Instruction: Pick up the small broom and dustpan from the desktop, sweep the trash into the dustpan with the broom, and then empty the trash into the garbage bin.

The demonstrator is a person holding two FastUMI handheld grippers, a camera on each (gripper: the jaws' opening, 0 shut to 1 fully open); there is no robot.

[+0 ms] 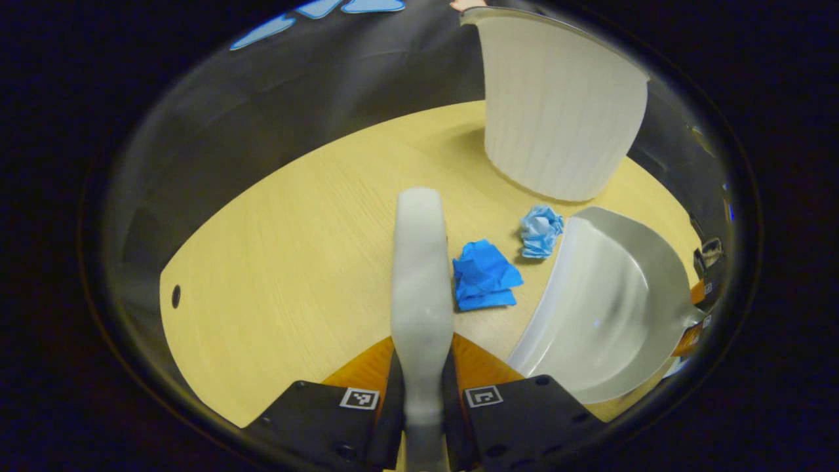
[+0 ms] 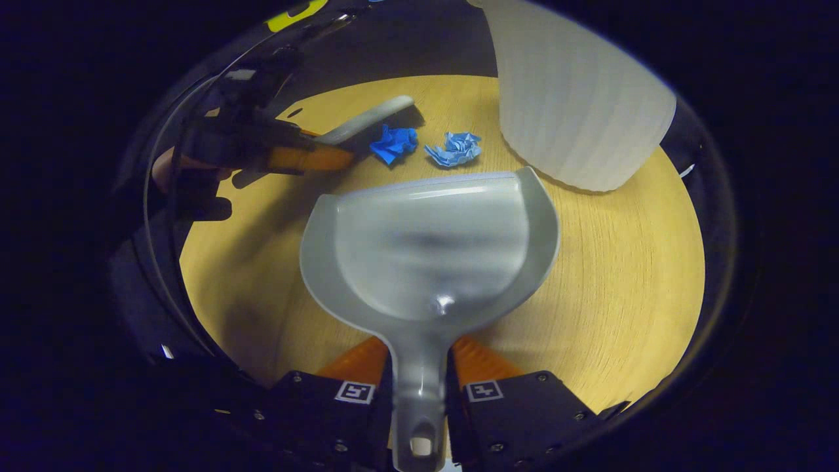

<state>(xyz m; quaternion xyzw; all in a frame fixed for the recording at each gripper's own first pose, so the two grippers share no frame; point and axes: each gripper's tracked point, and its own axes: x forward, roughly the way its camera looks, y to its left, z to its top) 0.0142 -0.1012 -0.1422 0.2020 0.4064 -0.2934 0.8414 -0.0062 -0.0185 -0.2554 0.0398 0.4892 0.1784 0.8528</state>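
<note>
Beside the white garbage bin (image 1: 564,111) on the wooden desktop (image 1: 295,262), two crumpled paper scraps are lying — one dark blue wad (image 1: 484,275) and one pale blue wad (image 1: 541,231) — both just in front of the bin's base. One bin, one broom, one dustpan and two wads are making up the count.

I am holding the small broom (image 1: 421,275) in my left gripper (image 1: 423,393); its fingers are squeezing the broom's handle from both sides, closed down to the handle's width. The broom is reaching forward toward the bin, its far end just beside the dark blue wad, though I cannot tell whether the two are touching.

I am gripping the dustpan (image 2: 429,249) with my right gripper (image 2: 419,400), both fingers pinching its handle, narrowed to that handle and no wider. The pan's open lip is facing the two wads, lying near the bin's base, with the pale wad close to its front edge — the dark one sitting farther from the bin, between pan lip and broom.
</note>
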